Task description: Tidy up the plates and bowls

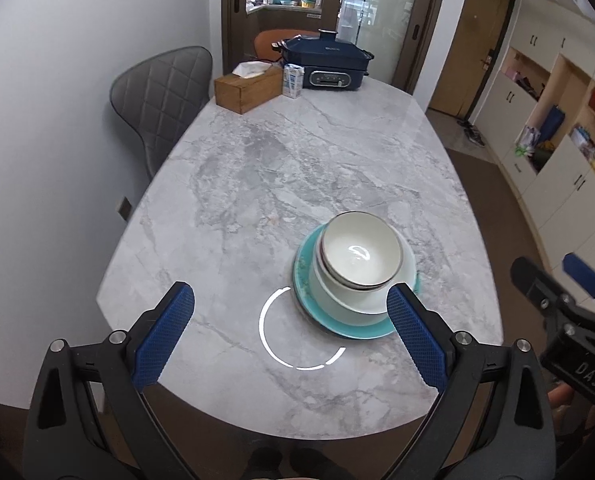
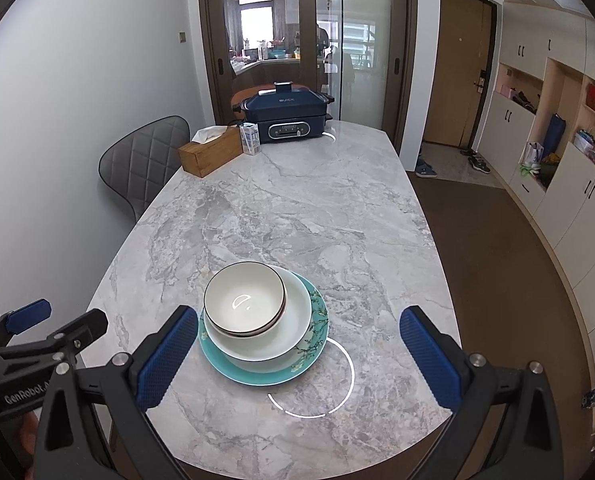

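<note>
Marble, grey and veined, is forming the oval table [image 1: 257, 184] on which the stacked dishes are sitting near the front edge: a teal plate [image 1: 361, 330] is carrying a wide white bowl [image 1: 337, 292], which is holding smaller dark-rimmed bowls [image 1: 361, 254]. Only the right wrist view is showing the plate's painted blossom branch along its right rim [image 2: 315, 320]. Both grippers are hovering empty with jaws spread wide: the left gripper [image 1: 291, 334] is framing the stack's near left side, and the right gripper [image 2: 299, 358] is straddling it, their blue pads finely ribbed. At the far end a wooden tissue box [image 1: 247, 86], a small carton [image 1: 293, 80] and a navy electric cooker [image 1: 325, 64] are standing together, beside a quilted grey chair [image 1: 165, 96].
</note>
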Demonstrator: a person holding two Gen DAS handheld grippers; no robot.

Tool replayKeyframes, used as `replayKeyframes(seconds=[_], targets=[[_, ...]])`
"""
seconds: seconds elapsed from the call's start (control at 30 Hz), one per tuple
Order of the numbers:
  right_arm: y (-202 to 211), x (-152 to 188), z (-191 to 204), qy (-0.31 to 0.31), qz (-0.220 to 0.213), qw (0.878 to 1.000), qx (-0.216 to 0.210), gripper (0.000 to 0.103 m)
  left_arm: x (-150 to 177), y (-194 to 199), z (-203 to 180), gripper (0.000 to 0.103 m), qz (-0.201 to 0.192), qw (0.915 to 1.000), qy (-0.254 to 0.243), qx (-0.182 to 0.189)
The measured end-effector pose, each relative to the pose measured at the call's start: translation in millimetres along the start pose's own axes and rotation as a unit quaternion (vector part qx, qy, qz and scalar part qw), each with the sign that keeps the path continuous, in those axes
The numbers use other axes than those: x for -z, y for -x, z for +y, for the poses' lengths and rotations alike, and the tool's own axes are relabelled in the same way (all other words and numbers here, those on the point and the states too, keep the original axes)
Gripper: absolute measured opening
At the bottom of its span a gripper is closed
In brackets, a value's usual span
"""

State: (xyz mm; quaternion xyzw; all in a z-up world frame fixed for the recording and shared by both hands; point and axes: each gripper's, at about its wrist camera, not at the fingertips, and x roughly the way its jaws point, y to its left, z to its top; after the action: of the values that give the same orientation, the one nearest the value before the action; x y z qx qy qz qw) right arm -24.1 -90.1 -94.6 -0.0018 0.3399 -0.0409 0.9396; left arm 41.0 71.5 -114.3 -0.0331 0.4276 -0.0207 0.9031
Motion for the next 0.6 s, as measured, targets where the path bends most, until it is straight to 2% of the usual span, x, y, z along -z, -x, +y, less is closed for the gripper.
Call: replayKeyframes(seconds=[0.1, 0.4, 0.6], targets=[[9, 0, 5, 0.001, -0.003, 1.0, 0.002, 0.103, 1, 4, -2, 0.098, -0.002, 0.9998, -0.018, 0.002], [33, 5, 8, -0.02, 0.018, 1.0, 0.013, 0.103, 4, 22, -5, 0.098, 0.001, 0.9996, -0.015, 0.025], [54, 11, 6, -0.002, 0.01, 1.0, 0.03, 0.103, 5, 40, -12, 0.098, -0.003, 0.9994, -0.018, 0.03]])
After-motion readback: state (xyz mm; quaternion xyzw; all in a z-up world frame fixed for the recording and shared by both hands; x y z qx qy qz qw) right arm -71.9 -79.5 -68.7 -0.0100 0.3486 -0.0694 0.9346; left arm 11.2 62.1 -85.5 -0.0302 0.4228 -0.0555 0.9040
